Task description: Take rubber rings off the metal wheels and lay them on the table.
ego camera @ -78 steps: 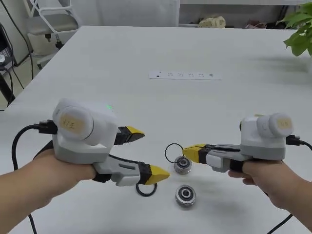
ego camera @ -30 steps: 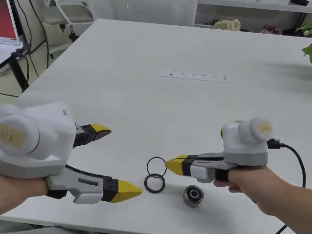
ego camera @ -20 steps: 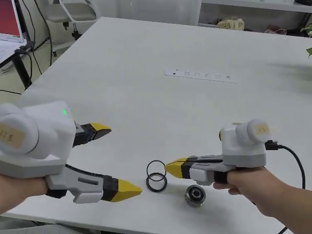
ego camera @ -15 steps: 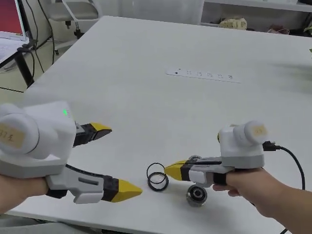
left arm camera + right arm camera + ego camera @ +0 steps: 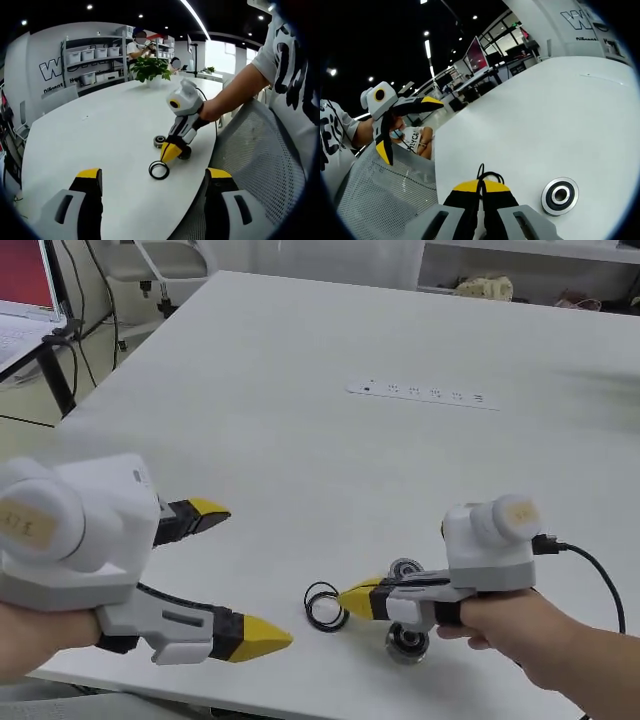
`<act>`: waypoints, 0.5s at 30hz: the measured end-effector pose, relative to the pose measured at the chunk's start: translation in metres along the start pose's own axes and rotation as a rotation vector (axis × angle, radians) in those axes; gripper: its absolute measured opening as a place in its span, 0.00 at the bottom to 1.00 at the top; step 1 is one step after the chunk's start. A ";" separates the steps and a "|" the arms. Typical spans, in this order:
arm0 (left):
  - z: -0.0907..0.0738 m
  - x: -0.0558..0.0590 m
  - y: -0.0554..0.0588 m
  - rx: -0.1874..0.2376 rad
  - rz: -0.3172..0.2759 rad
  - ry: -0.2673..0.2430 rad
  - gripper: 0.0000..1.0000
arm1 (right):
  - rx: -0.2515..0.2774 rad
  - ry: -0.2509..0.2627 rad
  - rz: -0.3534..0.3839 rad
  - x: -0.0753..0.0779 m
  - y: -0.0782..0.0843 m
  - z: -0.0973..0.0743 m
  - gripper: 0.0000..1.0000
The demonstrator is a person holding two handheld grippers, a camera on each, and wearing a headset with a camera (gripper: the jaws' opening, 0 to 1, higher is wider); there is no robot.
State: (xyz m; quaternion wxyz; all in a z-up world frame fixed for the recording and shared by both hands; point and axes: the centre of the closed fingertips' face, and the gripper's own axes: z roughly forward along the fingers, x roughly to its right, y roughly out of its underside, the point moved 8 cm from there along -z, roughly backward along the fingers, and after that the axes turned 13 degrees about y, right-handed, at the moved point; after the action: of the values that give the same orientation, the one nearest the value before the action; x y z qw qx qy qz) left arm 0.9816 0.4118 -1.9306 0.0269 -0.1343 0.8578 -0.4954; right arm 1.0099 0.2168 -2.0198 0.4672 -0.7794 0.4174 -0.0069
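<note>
1. The left gripper (image 5: 235, 572), near left: jaws spread wide, empty, held clear of the work.
2. Two rubber rings (image 5: 322, 606) lie overlapping near the table's (image 5: 300, 390) front edge. The right gripper (image 5: 349, 598), clenched, seemingly pinches the thinner one to lay it down.
3. Two metal wheels (image 5: 407, 640) sit just beside it.
</note>
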 end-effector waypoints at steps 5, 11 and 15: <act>0.002 0.000 -0.001 -0.003 -0.002 0.005 0.82 | -0.007 0.011 0.003 0.002 0.002 0.000 0.00; 0.006 0.000 -0.001 -0.016 -0.003 0.014 0.82 | -0.015 0.024 0.001 0.005 0.003 -0.002 0.06; 0.008 0.001 -0.002 -0.021 -0.001 0.021 0.81 | -0.025 0.029 -0.004 0.006 0.005 -0.004 0.10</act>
State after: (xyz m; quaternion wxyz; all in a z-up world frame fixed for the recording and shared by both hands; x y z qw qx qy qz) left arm 0.9825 0.4036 -1.9327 0.0165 -0.1296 0.8631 -0.4879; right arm 1.0087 0.2094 -2.0237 0.4514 -0.7859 0.4224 -0.0139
